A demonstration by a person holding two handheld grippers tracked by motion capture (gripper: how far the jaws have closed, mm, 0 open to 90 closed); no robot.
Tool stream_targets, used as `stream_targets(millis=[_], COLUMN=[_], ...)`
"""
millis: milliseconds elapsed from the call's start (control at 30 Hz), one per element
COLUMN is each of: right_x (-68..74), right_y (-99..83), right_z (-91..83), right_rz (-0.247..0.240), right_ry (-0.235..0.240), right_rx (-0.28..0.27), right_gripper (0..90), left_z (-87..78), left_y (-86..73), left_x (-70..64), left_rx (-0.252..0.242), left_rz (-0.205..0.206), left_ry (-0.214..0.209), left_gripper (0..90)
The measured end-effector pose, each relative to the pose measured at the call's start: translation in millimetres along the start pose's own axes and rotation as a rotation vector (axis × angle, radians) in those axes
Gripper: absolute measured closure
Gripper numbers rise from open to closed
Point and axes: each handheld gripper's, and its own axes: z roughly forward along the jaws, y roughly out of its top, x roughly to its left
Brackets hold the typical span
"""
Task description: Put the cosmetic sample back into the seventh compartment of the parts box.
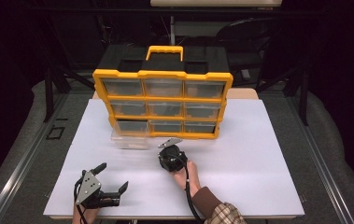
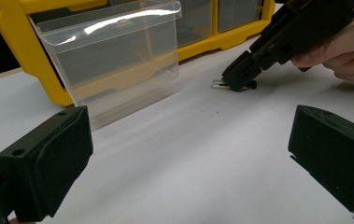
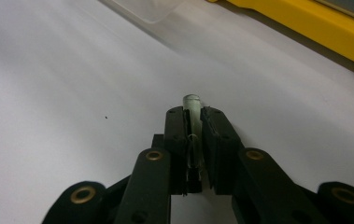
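Observation:
A yellow organizer case (image 1: 163,74) with clear drawers stands upright at the back of the white table. One clear drawer (image 1: 130,140) (image 2: 114,60) is out and sits on the table in front of its lower left corner. My right gripper (image 1: 165,157) (image 3: 193,114), held in a hand, is tilted down to the table just right of that drawer and is shut on a small clear tube (image 3: 192,103) (image 2: 217,84). The tube's end pokes out past the jaw tips. My left gripper (image 1: 114,176) (image 2: 188,154) hovers near the front left edge, open, with nothing between its jaws.
The white table top (image 1: 258,154) reaches well to the right of the hand. The organizer's black back and yellow handle (image 1: 164,49) rise behind. Dark floor and metal frames surround the table.

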Motion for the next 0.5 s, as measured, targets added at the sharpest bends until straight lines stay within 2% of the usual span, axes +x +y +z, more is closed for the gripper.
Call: stream_targets(millis=[500], right_x=[-3.3], right_y=[2.9], right_z=[-15.0], right_rz=[0.001], right_ry=[0.009], right_rx=[-0.048], right_gripper=[80.6], left_z=[-0.9], left_y=[0.2], left_x=[0.0], left_rx=[-0.004], left_rz=[-0.001], left_ry=[0.006], left_gripper=[0.0])
